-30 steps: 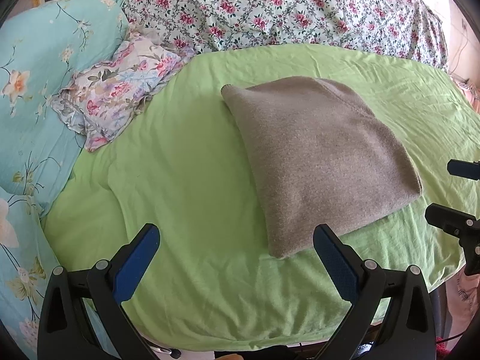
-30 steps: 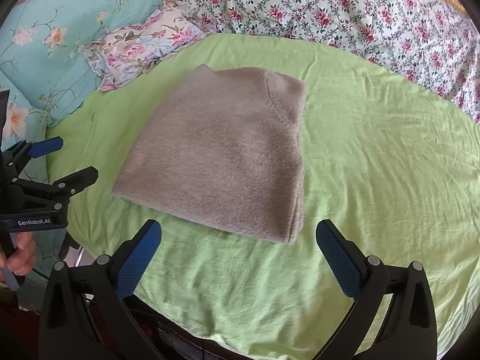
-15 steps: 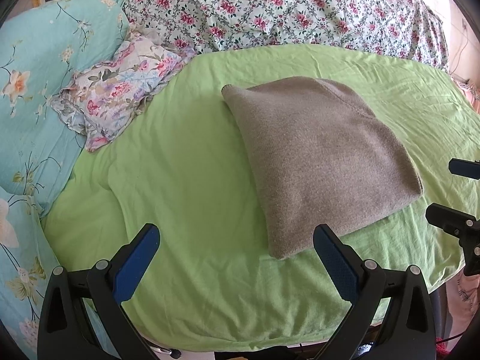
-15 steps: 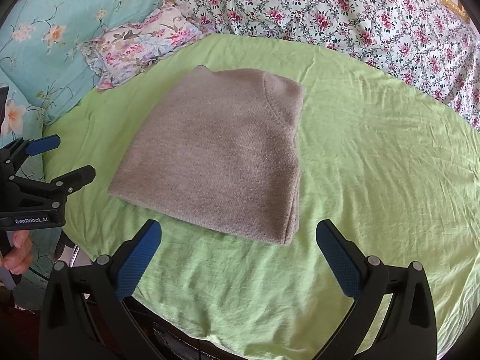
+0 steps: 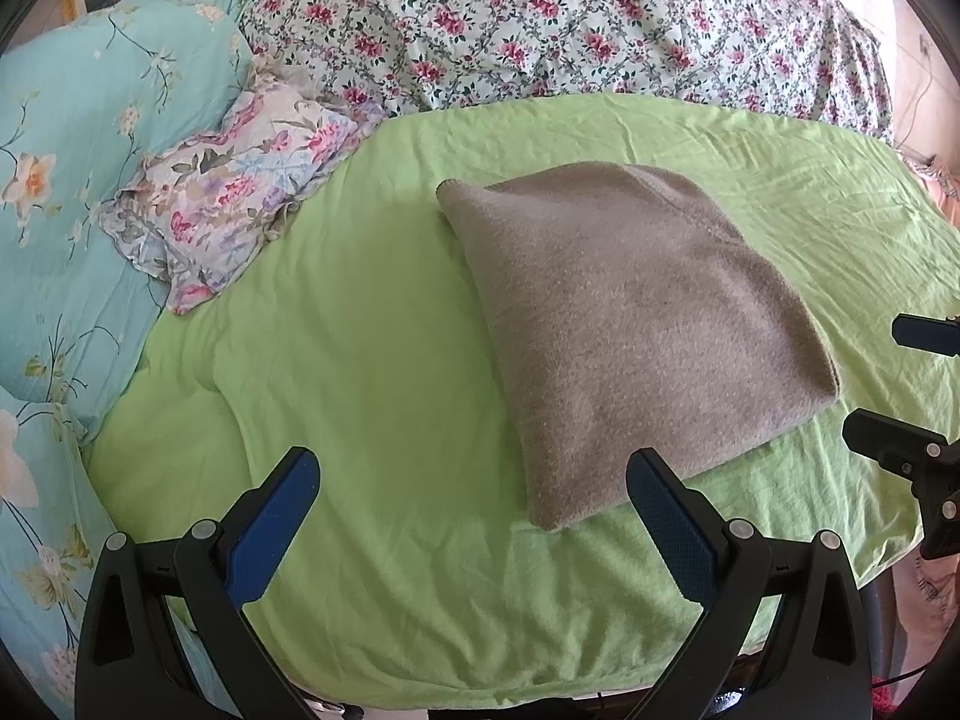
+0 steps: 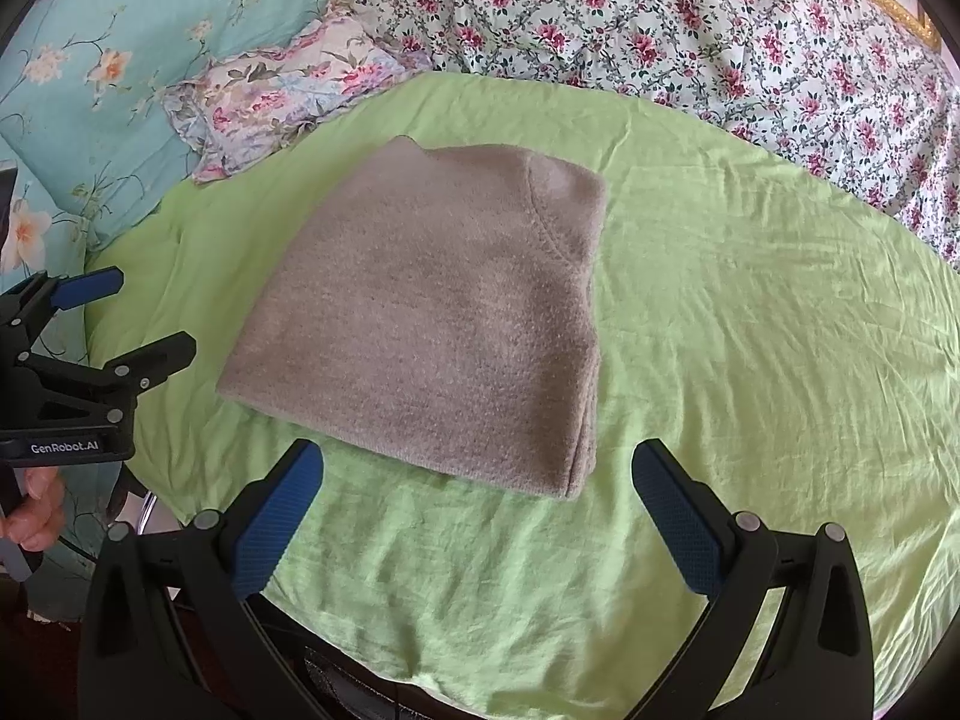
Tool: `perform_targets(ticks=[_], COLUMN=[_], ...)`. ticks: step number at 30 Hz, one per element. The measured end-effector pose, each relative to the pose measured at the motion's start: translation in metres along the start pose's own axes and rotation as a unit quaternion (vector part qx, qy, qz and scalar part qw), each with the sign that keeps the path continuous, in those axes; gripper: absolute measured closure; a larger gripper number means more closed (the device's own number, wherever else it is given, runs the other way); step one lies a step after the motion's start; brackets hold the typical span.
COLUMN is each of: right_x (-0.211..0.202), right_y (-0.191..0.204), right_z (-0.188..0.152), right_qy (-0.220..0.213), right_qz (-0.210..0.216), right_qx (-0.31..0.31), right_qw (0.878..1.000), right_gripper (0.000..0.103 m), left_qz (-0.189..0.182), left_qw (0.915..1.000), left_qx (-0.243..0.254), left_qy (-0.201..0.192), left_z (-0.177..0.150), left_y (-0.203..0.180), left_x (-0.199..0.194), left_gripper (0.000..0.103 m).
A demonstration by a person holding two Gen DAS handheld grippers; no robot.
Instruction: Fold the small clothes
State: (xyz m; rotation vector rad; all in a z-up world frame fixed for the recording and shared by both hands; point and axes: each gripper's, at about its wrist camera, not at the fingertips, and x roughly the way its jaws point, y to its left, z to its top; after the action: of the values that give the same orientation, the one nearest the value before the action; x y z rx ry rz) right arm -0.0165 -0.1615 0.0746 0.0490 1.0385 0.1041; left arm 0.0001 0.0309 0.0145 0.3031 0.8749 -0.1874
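A grey-brown knitted garment point(image 5: 630, 324) lies folded into a flat square on the green sheet point(image 5: 360, 360); it also shows in the right wrist view point(image 6: 432, 330). My left gripper point(image 5: 474, 510) is open and empty, held back from the garment's near left corner. My right gripper point(image 6: 474, 498) is open and empty, just short of the garment's near edge. The right gripper shows at the right edge of the left wrist view point(image 5: 906, 384), and the left gripper shows at the left edge of the right wrist view point(image 6: 102, 324).
A small floral pillow point(image 5: 234, 210) lies at the back left of the sheet. A turquoise floral quilt point(image 5: 66, 192) is on the left and a pink-flowered cover point(image 5: 570, 24) runs along the back. The sheet's front edge point(image 6: 480, 684) drops off just below my grippers.
The right wrist view has drawn slightly nearer to the garment. The left gripper has not moved. Both grippers stay open.
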Motion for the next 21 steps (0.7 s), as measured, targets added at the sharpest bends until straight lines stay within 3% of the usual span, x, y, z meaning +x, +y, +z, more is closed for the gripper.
perform_targets(ticks=[21], right_x=[0.005], right_y=[-0.007], right_z=[0.019], right_qy=[-0.003], right_qz=[-0.018], right_qx=[-0.024], right_qw=[1.0], right_gripper=[0.0], left_qz=[-0.001], left_qw=[1.0], left_qx=[0.007], left_qy=[0.0], left_z=[0.016], left_y=[-0.004], left_x=[0.01], left_gripper=[0.001])
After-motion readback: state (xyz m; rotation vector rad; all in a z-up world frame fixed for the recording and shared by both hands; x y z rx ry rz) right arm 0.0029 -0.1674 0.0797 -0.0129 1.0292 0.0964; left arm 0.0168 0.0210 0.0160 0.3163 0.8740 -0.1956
